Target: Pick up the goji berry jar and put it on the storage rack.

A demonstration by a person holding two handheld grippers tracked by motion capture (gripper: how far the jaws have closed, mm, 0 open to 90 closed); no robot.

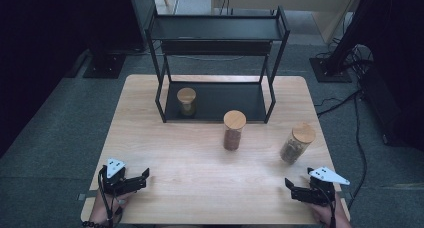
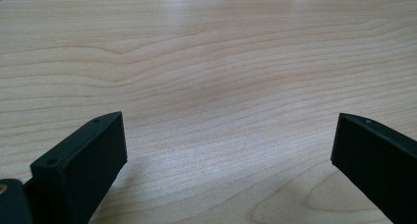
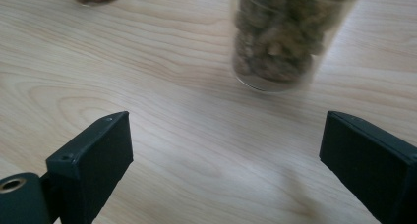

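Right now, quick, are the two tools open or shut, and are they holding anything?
Left tool: open, holding nothing, over bare table.
Right tool: open, holding nothing, pointed at a glass jar.

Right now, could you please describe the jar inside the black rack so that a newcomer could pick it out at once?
Start at the black two-tier rack at the far edge of the wooden table. On its lower shelf, toward the left, stands a small glass jar with a round wooden lid. It is the sole jar inside the rack; the other two jars stand out on the open tabletop.
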